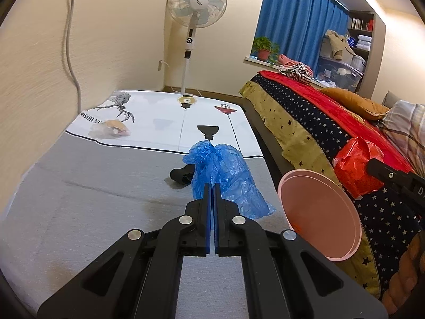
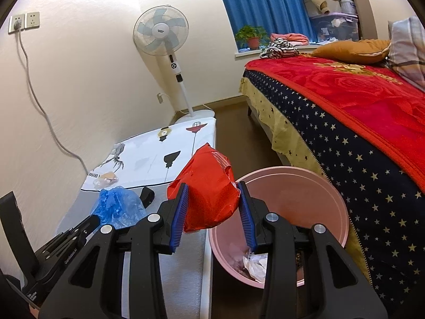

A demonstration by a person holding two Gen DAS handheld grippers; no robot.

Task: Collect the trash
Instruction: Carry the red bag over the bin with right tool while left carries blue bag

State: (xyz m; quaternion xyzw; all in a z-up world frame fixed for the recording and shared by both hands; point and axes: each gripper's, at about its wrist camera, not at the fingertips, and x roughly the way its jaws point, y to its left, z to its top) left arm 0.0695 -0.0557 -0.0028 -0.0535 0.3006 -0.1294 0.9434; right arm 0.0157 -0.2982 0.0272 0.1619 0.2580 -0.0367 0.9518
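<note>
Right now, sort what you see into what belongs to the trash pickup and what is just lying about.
Part of the job:
- red plastic bag, in the right gripper
- blue plastic bag, in the left gripper
- pink bin
- clear wrapper on the mat

Just lying about:
- standing fan
- potted plant
- orange pillow
- striped clothes

A cream-walled bedroom under warm indoor light: a white pedestal fan (image 1: 198, 4) stands in the corner beside a blue curtain (image 1: 297, 18), a potted plant (image 1: 264, 47) on the windowsill. A bed (image 2: 358, 122) with a red blanket and star-patterned cover lines the dark floor (image 2: 239, 122); wall sockets (image 2: 24, 21) feed a grey cable.
</note>
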